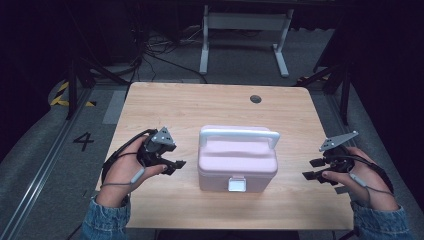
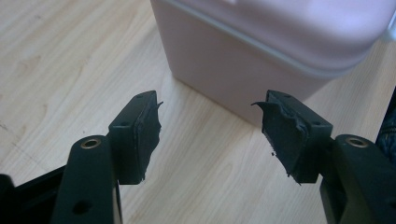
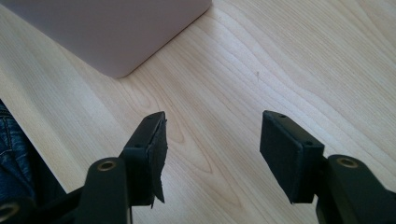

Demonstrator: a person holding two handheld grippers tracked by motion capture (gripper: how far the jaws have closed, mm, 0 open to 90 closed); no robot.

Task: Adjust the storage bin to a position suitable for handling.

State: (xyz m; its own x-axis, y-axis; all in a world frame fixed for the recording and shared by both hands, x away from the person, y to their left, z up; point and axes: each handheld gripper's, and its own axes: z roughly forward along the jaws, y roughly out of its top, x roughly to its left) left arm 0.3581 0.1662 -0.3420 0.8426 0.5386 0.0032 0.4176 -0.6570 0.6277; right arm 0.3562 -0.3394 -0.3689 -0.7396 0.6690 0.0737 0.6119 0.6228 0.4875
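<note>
- Pink box [image 1: 237,162] sits mid-table, latch [image 1: 237,184] at 6 o'clock (lid shut).
- Left gripper [image 1: 176,164] at 9 o'clock, right gripper [image 1: 311,169] at 3 o'clock: both gape, empty.
- Steady 1 side, then work the latch squarely.

A pale pink box [image 1: 237,162] with a white handle [image 1: 239,135] and a silvery-white clasp [image 1: 237,184] is seen on a light wood-grain table [image 1: 190,105], where a dark round hole [image 1: 255,99] is marked at about one o'clock from the box. Black grippers, left [image 1: 172,165] and right [image 1: 315,169], are topped by grey plates, and blue denim sleeves [image 1: 104,220] are worn.
</note>
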